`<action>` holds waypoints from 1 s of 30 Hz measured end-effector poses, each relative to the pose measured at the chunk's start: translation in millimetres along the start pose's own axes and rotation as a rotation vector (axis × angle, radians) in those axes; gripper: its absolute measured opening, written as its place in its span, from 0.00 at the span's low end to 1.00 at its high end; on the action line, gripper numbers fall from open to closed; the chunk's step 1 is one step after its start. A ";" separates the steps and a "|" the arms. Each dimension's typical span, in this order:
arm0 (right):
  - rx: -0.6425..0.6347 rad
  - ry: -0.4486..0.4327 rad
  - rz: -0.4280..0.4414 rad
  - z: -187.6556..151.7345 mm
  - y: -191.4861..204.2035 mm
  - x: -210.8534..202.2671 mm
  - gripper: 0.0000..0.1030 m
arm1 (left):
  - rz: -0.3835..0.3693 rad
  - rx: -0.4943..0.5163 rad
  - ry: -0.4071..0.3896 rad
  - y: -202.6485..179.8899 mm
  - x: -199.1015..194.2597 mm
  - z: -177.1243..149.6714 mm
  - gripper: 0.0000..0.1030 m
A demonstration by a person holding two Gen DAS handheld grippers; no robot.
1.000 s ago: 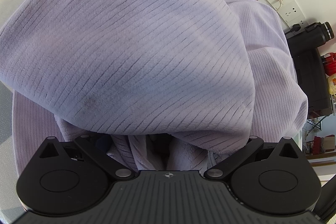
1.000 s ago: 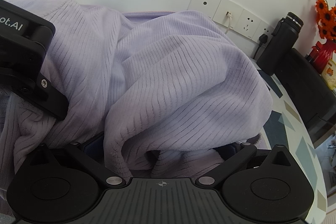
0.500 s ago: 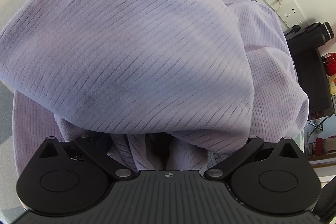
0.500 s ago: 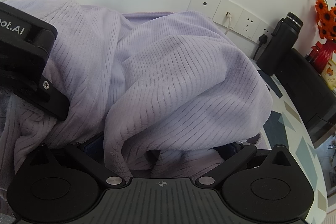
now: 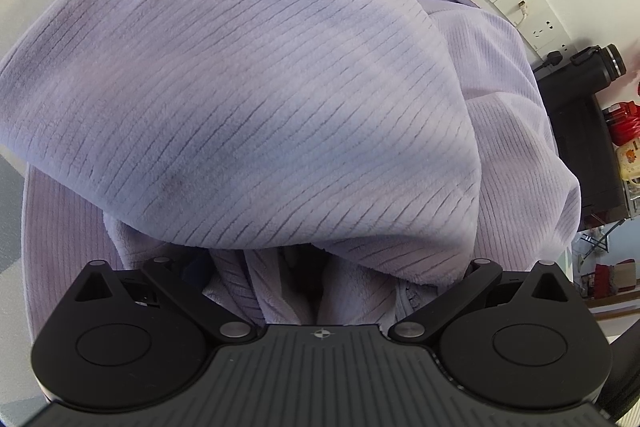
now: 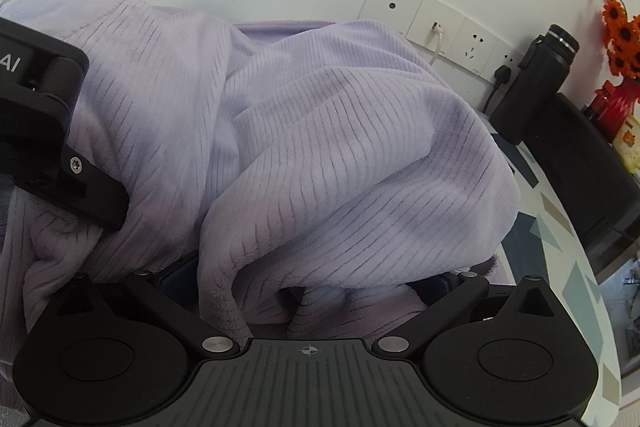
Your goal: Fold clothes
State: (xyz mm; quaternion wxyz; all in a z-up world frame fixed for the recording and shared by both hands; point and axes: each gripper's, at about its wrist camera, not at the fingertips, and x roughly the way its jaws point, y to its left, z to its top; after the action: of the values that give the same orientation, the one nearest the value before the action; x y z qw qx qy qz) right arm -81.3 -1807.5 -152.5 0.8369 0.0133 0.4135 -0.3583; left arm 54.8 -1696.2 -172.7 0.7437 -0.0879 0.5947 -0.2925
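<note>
A lilac ribbed fleece garment (image 5: 260, 87) fills the left wrist view and drapes over my left gripper (image 5: 316, 267), hiding its fingers. The linkage arms stand wide apart. In the right wrist view the same garment (image 6: 340, 167) lies bunched over my right gripper (image 6: 312, 291), whose fingers are also buried in cloth. The body of the left gripper (image 6: 48, 131) shows at the left of the right wrist view, pressed into the fabric. The cloth hides whether either pair of fingers pinches it.
A white wall with socket plates (image 6: 440, 27) stands behind the garment. A black bottle (image 6: 536, 83), a black box (image 6: 592, 163) and a red vase with orange flowers (image 6: 616, 67) stand at the right. The patterned tabletop (image 6: 560, 247) shows at the right.
The left gripper has lifted slightly in the right wrist view, and the cloth shifted a little with it. Otherwise nearly still.
</note>
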 end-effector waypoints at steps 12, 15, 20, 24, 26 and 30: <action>0.001 -0.002 0.000 0.1 0.1 1.5 1.00 | 0.002 0.001 0.002 -0.4 -1.0 -0.3 1.00; 0.002 -0.002 -0.001 -0.5 0.4 1.7 1.00 | 0.002 0.001 0.002 0.0 -1.4 0.0 1.00; 0.001 -0.003 0.000 0.3 0.1 2.9 1.00 | 0.002 0.001 0.002 0.0 -1.3 0.7 1.00; 0.001 -0.003 0.000 -0.4 0.5 2.1 1.00 | 0.002 0.002 0.002 -0.5 -0.8 0.6 1.00; 0.002 -0.002 0.000 -0.6 0.6 1.6 1.00 | 0.002 0.002 0.002 -0.5 -0.5 0.9 1.00; 0.002 -0.001 0.000 -1.0 1.2 0.3 1.00 | 0.003 0.004 0.004 -0.9 -0.2 1.4 1.00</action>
State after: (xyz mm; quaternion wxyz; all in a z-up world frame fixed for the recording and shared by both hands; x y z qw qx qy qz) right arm -81.1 -1806.5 -153.7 0.8370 0.0139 0.4127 -0.3589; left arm 55.7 -1697.2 -171.7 0.7430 -0.0849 0.5958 -0.2928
